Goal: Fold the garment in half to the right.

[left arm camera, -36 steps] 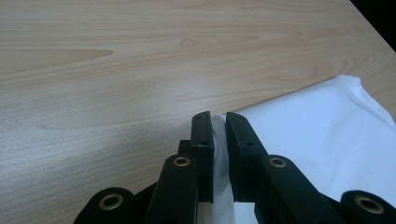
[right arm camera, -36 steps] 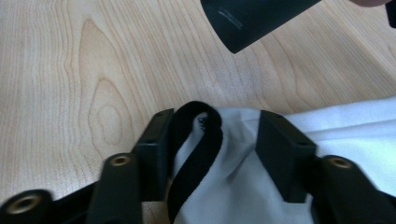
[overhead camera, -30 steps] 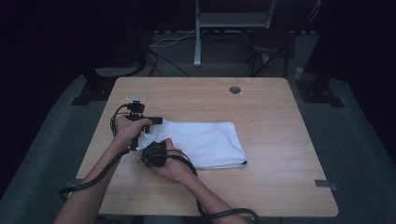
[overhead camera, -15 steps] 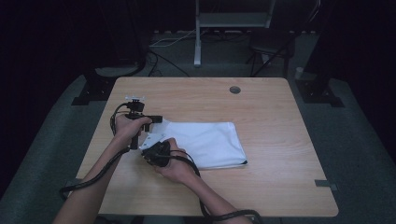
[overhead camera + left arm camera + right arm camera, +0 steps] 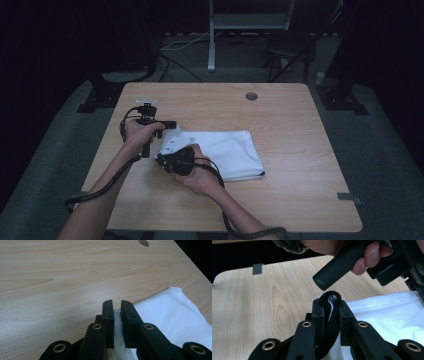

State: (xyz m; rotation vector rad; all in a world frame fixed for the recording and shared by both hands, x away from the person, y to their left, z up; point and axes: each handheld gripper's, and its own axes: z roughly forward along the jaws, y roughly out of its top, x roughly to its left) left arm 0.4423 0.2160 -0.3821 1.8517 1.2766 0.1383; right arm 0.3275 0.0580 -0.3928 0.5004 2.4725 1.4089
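The right gripper (image 5: 331, 305) was clamped on a black-trimmed edge of the white cloth (image 5: 227, 152), its jaws having just closed in around that hem, and you could see the dark binding bunched between the pads in the right gripper view. The left gripper (image 5: 116, 308) had its jaws nearly together with a fold of the same cloth pinched between them at the left corner.

If I were doing it, I'd lift both ends evenly and keep the fabric taut so neither hem slips out. The cloth itself lay flat on the wooden table (image 5: 300, 125), spreading out to the right of both grippers, its near-left end right at their tips, the two hands almost touching.
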